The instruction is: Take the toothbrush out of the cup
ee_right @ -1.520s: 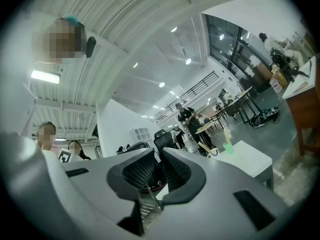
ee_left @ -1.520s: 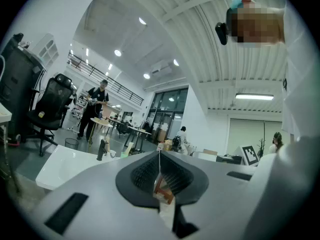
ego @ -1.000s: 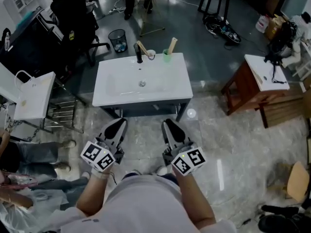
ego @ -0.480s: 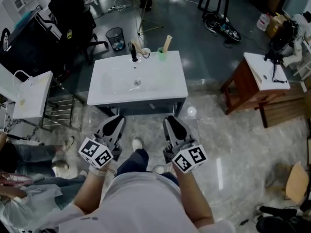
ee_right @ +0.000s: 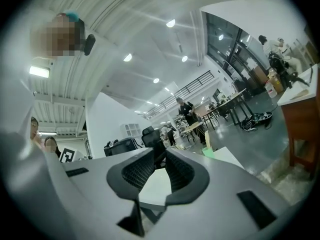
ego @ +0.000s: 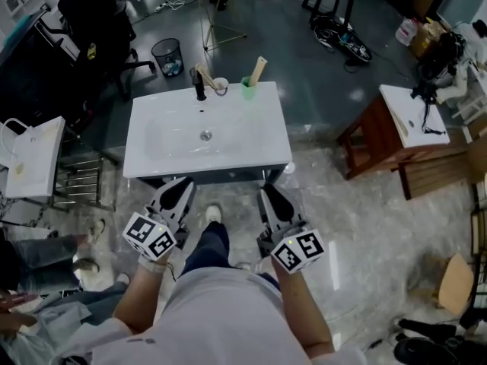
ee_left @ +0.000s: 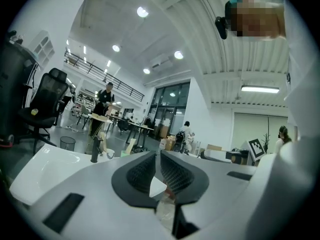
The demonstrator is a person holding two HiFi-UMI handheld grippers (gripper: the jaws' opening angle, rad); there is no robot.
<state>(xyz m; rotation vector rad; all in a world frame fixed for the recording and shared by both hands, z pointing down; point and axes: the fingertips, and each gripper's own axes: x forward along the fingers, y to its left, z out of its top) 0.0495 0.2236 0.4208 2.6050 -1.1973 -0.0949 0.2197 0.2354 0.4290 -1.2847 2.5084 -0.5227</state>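
Observation:
A white sink counter (ego: 251, 139) stands ahead of me. At its back edge is a green cup (ego: 248, 92) with a wooden-handled toothbrush (ego: 259, 69) leaning out of it. Left of it are a white cup (ego: 220, 84) holding another brush and a black faucet (ego: 199, 86). My left gripper (ego: 181, 188) and right gripper (ego: 268, 196) hang side by side just short of the counter's front edge, both shut and empty, far from the cup. The left gripper view shows the green cup (ee_left: 126, 154) small and distant beyond its jaws. It also appears in the right gripper view, as a green cup (ee_right: 208, 152).
A black waste bin (ego: 167, 55) and a black office chair (ego: 91, 21) stand behind the sink at left. A white bag (ego: 30, 158) sits on a rack at left. A wooden side table (ego: 380, 139) with a white top stands at right.
The sink has drawn nearer and lower in the head view as the person steps forward. Both grippers have moved toward the counter's front edge, still shut.

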